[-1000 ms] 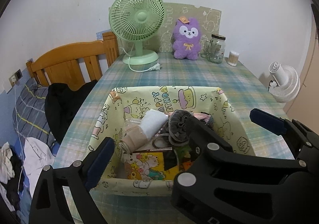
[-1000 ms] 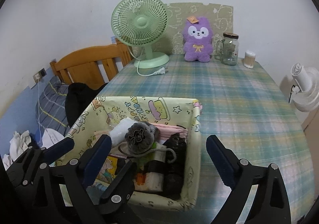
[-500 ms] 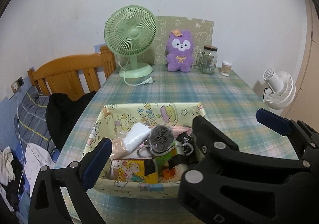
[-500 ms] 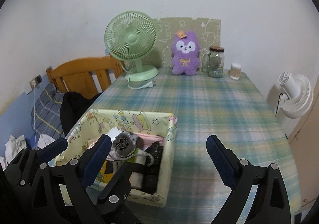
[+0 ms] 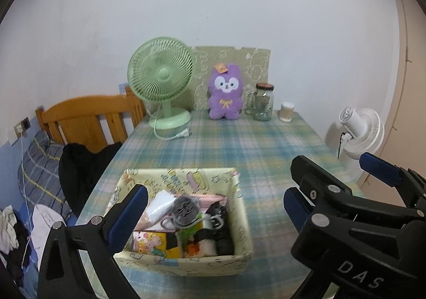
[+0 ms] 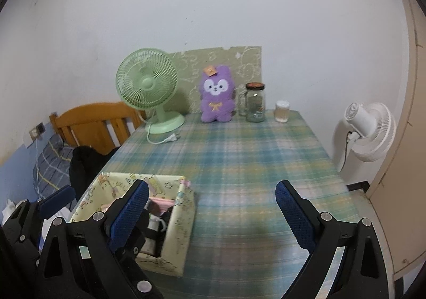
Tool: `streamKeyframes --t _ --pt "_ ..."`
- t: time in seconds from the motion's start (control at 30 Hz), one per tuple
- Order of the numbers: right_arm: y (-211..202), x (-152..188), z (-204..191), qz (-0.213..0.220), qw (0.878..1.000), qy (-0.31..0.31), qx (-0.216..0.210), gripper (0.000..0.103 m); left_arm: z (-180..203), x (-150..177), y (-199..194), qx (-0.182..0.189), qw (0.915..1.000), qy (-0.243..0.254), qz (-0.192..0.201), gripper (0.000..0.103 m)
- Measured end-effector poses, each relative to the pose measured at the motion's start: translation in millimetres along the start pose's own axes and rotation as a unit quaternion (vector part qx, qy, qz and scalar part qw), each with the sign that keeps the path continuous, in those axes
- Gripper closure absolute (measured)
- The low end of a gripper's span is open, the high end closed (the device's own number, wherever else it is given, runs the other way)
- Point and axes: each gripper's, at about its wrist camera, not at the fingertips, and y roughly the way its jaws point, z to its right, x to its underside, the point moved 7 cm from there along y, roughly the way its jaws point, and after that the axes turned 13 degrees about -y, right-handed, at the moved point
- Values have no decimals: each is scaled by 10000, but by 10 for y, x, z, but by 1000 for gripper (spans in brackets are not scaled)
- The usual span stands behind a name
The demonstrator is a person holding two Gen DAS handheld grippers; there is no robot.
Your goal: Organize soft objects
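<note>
A yellow cartoon-print fabric basket [image 5: 183,264] stands at the near left of the plaid table [image 5: 239,144]. It holds a white roll [image 5: 159,205], a grey scrunchie [image 5: 185,209], pink cloth and black pieces. My left gripper [image 5: 211,209] hangs open above and short of the basket with nothing between its pads. My right gripper [image 6: 211,200] is open too, over bare tablecloth to the right of the basket [image 6: 177,229]. In the left wrist view the right gripper [image 5: 335,166] fills the right side. A purple plush toy [image 5: 225,96] sits upright at the back wall.
At the back stand a green desk fan [image 5: 161,78] with its loose cord, a glass jar [image 5: 263,102] and a small swab pot [image 5: 287,112]. A white fan [image 6: 368,128] stands off the table's right edge. A wooden headboard [image 5: 90,118], black garment and bedding lie left.
Both grippers have pulled back and risen away from the basket, which now looks smaller and farther off. The basket's contents lie as before.
</note>
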Motion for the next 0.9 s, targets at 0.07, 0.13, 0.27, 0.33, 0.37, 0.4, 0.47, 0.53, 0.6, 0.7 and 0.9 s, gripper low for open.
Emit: streamKeyframes --t 0.07,0.13,0.27,0.33,0.37,0.4,0.47,0.53,0.6,0.7,0.9 --pt "-64 -1 82 43 10000 9 66 5 81 -12 -33 -6 10000 46 75 0" --pt "-131 9 167 78 9999 24 117 5 153 -11 -63 33 9999 43 88 0" --pt "-249 20 349 154 9995 92 255 5 256 -17 -126 57 9999 5 141 0" --pt "-331 26 461 213 9991 136 330 5 309 -29 -163 62 9998 -4 187 0" --pt "-359 24 500 238 9989 155 362 5 341 -39 -188 72 9997 -4 216 0" --pt "-389 24 545 266 9987 174 395 5 357 -46 -210 77 9997 -5 236 0" --pt "-468 24 648 337 9981 218 476 5 399 -70 -258 75 9996 -25 285 0" --pt "-536 21 726 401 9975 242 535 5 422 -82 -300 84 9995 -38 316 0" --pt "-597 23 794 454 9970 255 577 5 431 -92 -339 87 9994 -45 334 0" --pt "-670 43 856 511 9965 272 610 5 440 -80 -393 81 9993 -45 363 0" --pt "-799 88 919 544 9957 259 708 5 448 -65 -465 145 9991 -40 407 0"
